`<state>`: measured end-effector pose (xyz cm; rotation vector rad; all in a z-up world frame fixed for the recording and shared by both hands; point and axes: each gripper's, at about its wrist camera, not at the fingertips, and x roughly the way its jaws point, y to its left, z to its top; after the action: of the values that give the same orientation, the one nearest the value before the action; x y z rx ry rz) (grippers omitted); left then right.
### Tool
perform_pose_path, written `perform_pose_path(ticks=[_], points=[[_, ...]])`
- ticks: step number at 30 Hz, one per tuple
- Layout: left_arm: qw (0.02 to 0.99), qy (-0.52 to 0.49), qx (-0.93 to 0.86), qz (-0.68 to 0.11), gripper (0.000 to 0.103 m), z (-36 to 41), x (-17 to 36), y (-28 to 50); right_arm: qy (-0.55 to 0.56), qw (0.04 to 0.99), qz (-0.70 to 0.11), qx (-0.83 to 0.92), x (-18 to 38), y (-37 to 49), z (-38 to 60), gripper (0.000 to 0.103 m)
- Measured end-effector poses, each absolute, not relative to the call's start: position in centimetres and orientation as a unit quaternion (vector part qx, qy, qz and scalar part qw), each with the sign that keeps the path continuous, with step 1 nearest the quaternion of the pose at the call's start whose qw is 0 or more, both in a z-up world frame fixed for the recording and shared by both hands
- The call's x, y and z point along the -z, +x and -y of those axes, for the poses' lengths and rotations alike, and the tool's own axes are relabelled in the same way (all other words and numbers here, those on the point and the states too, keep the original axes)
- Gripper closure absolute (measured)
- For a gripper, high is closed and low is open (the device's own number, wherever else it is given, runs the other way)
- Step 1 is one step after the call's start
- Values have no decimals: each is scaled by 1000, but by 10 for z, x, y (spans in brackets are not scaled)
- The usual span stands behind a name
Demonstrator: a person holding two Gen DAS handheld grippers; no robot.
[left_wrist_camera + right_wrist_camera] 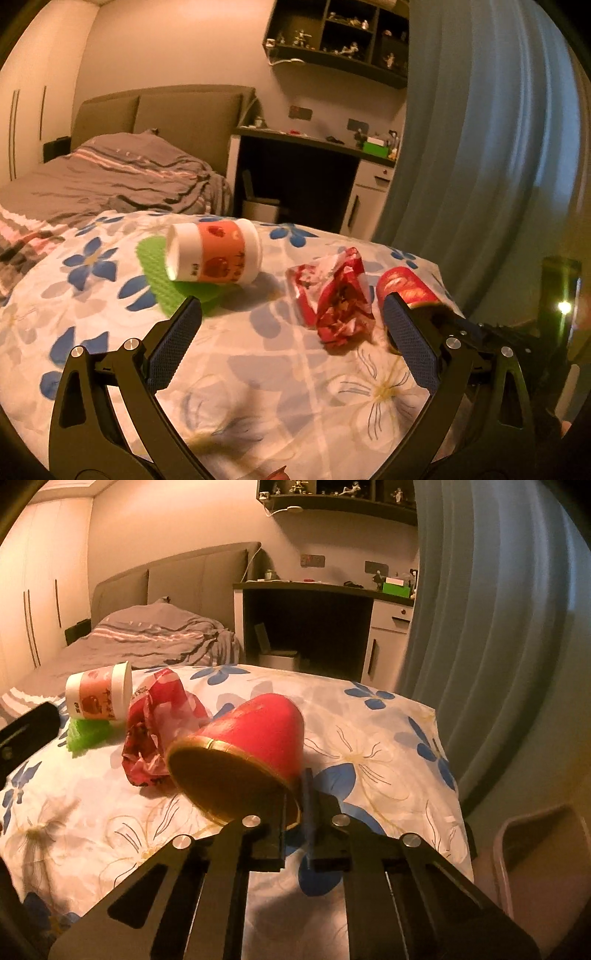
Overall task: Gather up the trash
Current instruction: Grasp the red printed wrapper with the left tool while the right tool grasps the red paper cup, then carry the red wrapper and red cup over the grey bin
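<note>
A red paper cup (258, 734) lies on its side on the floral bedspread (369, 723); my right gripper (297, 801) is shut on its gold rim. The cup also shows in the left wrist view (404, 284). A crumpled red wrapper (334, 295) lies left of it, also in the right wrist view (155, 731). A white tub with an orange label (214, 254) lies tipped on a green sponge (162, 273). My left gripper (291, 325) is open and empty, above the bedspread just short of the wrapper.
A pinkish bin (543, 853) stands on the floor at the right of the bed. A blue curtain (491, 627) hangs at the right. A desk (325, 590) and a second bed (147, 638) are behind.
</note>
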<state>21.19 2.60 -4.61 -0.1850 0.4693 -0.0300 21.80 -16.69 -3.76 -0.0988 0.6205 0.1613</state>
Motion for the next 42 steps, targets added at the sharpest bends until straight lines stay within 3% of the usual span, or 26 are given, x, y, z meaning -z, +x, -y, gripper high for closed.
perform_pose_path(ticks=[6,15,17,22,26,32,37,42], points=[[964,-85,32,-251,12,-10,49,232,-40,960,-271,-62,27,198,185,99],[938,-79,44,-334,50,8,69,281,-20,971,-236,-42,13,149,223,99],[930,-89,56,-353,63,6,75,285,-15,972,-231,-42,11,139,228,99],[930,-91,62,-351,84,7,78,274,0,975,-220,-40,8,120,239,99],[934,-101,63,-335,91,4,75,257,13,977,-212,-35,5,104,246,99],[949,-104,78,-286,91,16,49,199,35,979,-203,-8,0,84,267,99],[966,-44,88,-240,91,49,32,154,45,979,-196,24,-7,68,285,99],[961,-35,124,-245,91,75,29,141,48,981,-183,49,-14,46,301,99]])
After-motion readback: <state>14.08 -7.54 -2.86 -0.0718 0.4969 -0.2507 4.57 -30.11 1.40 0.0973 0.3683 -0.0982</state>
